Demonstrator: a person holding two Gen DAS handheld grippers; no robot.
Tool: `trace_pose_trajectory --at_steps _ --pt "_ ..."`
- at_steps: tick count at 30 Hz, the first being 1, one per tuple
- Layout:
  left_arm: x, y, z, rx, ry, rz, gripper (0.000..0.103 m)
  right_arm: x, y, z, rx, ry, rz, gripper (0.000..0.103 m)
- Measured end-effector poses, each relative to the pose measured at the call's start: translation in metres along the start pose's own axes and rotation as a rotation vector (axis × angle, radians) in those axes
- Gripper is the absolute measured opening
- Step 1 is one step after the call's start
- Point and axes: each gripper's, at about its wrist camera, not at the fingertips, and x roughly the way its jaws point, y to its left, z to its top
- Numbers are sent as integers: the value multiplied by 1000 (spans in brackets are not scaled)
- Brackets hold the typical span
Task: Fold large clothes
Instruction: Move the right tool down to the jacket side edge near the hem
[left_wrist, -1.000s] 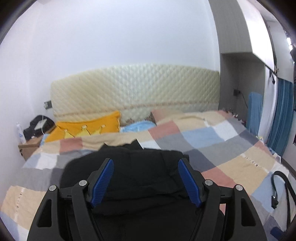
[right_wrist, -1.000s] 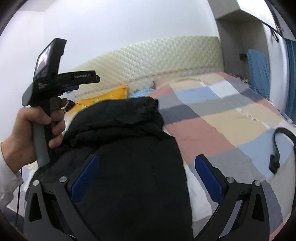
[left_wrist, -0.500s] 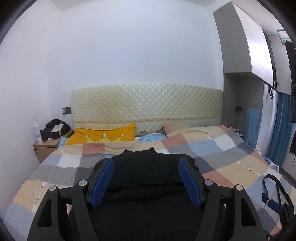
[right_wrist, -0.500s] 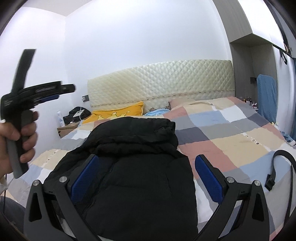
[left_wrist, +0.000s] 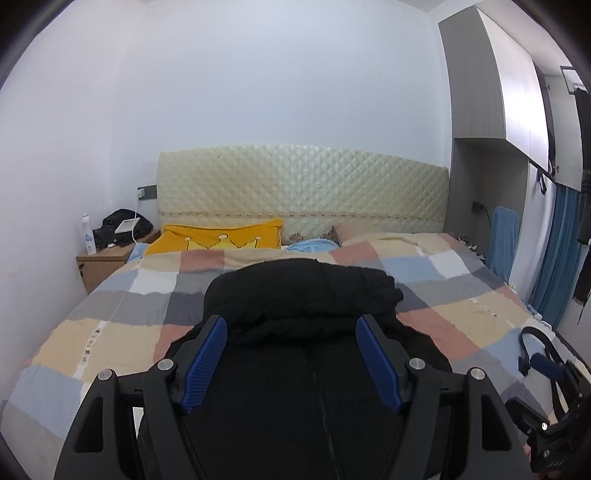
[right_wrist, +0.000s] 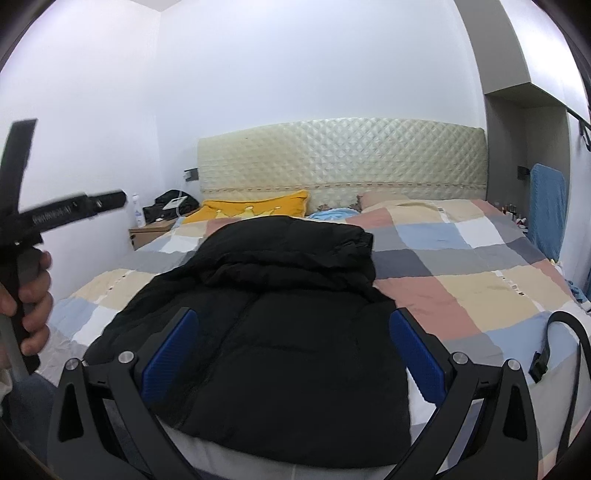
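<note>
Jacket (right_wrist: 280, 332): laid flat on the bed (right_wrist: 480, 288), hood end towards the headboard (right_wrist: 340, 155); long axis run from 6 to 12 o'clock.
Left tool (left_wrist: 291, 362): held wide, nothing gripped; jacket seen at 12 o'clock below it.
Right tool (right_wrist: 291, 354): held wide, nothing gripped; jacket likewise ahead.
Nearer hand: judged about equal.
Room: bedroom, nightstand (left_wrist: 103, 262) at 10 o'clock.

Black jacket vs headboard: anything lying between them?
Yes. Beyond the black jacket, checked bedding, then a yellow pillow and light blue cloth against the headboard. Right wrist view shows it best.
</note>
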Motion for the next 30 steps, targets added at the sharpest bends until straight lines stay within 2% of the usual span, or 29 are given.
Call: trace_pose_trajectory --at_steps 6,15,21,23,25,28,30 --pt "1 16 -25 -48 49 -17 72 4 19 -8 -65 31 11 103" --pt "15 34 -52 -73 111 7 72 21 13 -16 -42 109 -1 103" --pt "35 41 -65 -109 203 -24 72 52 -32 -11 46 255 -81 103" --pt "43 41 -69 -114 232 -33 72 64 -56 -13 115 334 -124 103" --pt "50 42 -72 -112 254 -28 72 73 -77 -16 164 385 -128 103" --pt "59 42 -77 -114 288 -26 72 89 -103 -29 201 475 -205 103" --pt "64 42 -80 -124 316 -38 72 101 -116 -43 284 547 -175 103"
